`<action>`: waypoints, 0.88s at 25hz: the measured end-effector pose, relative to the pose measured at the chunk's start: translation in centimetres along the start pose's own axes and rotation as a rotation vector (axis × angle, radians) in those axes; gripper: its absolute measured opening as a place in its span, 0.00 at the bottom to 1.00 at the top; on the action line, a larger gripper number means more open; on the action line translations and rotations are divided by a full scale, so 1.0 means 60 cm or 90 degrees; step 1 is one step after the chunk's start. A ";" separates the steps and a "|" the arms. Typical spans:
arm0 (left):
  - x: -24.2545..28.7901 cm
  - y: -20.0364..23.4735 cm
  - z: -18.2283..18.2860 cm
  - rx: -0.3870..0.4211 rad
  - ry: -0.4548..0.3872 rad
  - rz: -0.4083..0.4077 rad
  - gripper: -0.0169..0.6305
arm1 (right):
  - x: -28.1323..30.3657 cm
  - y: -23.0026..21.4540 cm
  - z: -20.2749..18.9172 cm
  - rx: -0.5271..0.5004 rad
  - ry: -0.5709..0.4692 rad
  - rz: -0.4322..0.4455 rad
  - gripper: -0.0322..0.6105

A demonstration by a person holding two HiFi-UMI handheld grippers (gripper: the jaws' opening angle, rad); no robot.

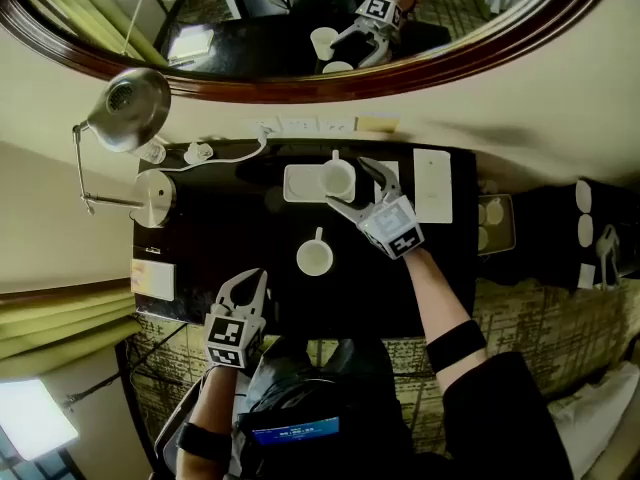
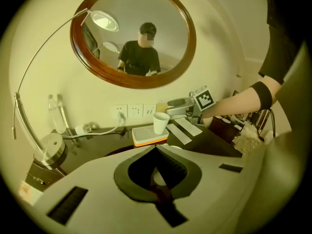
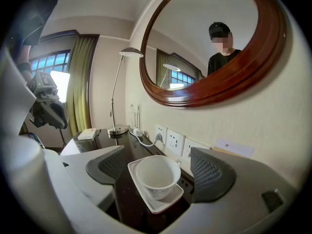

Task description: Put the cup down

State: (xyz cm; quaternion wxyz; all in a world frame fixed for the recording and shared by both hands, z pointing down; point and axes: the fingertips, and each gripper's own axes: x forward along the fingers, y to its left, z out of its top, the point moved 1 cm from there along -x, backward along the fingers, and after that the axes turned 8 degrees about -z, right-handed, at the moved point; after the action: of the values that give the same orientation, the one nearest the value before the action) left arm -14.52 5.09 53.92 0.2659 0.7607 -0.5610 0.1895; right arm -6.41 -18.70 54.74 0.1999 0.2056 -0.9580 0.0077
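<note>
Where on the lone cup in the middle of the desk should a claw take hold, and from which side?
Grip the cup across its body, coming from the person's edge of the desk. It stands upright with its handle pointing away at the wall, so both near flanks should be free.

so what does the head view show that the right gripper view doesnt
Only the head view: a second cup standing alone in the middle of the desk.
Only the right gripper view: the ribbed pads of the right gripper, standing apart on either side of the other cup without touching it.
Both: that other cup sitting on its square saucer, the lamp, the wall sockets and the round mirror.
</note>
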 end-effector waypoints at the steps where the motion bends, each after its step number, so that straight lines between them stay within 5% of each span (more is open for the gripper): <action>1: -0.003 0.002 0.006 0.004 -0.005 -0.005 0.03 | -0.016 0.003 0.008 -0.004 0.001 -0.005 0.72; 5: -0.008 0.008 0.028 0.026 -0.024 -0.028 0.03 | -0.086 0.011 0.022 -0.009 0.015 -0.044 0.65; 17: -0.009 -0.017 0.081 0.081 -0.057 -0.097 0.03 | -0.275 0.063 -0.034 0.073 0.098 -0.192 0.14; 22: -0.015 -0.035 0.102 0.075 -0.067 -0.104 0.03 | -0.323 0.074 -0.063 0.128 0.104 -0.252 0.05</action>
State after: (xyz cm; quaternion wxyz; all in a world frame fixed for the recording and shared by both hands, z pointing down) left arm -12.86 2.45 48.20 0.2053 0.8274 -0.4979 0.1596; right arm 9.43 -6.69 51.03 0.2531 0.4068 -0.8740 0.0808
